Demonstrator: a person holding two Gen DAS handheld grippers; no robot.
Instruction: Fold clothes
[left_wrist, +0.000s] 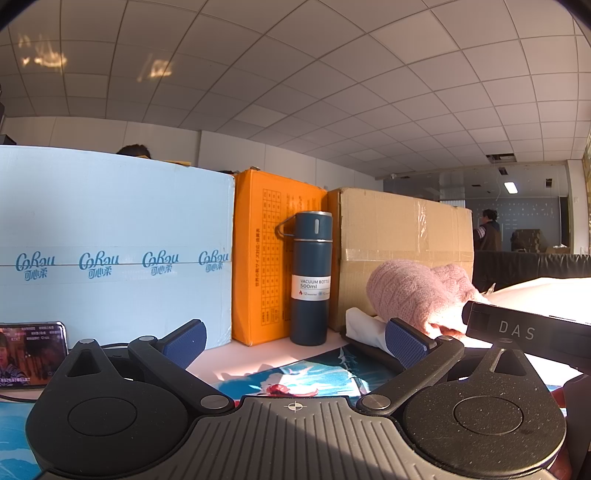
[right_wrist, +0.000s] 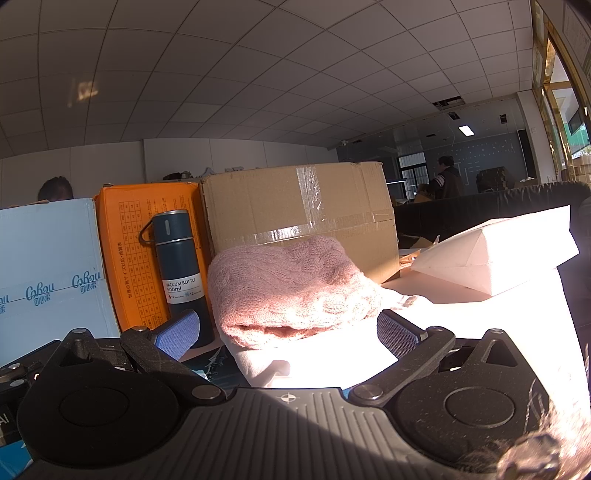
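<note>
Left hand-held gripper (left_wrist: 295, 341) and right hand-held gripper (right_wrist: 288, 332): both spread, empty. Pink knit garment (right_wrist: 291, 291), 12 o'clock. Flask (right_wrist: 181, 266), 11 o'clock, labelled "VACUUM BOTTLE 500ml".

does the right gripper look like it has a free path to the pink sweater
Probably yes. The right gripper is open and the pink sweater lies folded straight ahead of its fingers on white cloth, with nothing between. The vacuum bottle stands off to the left, out of the way.

I see three boxes (right_wrist: 295, 206) lining the worktop's (left_wrist: 236, 363) far edge, a vacuum bottle (right_wrist: 181, 266) before them, and the folded sweater (right_wrist: 291, 291) right of it.
</note>
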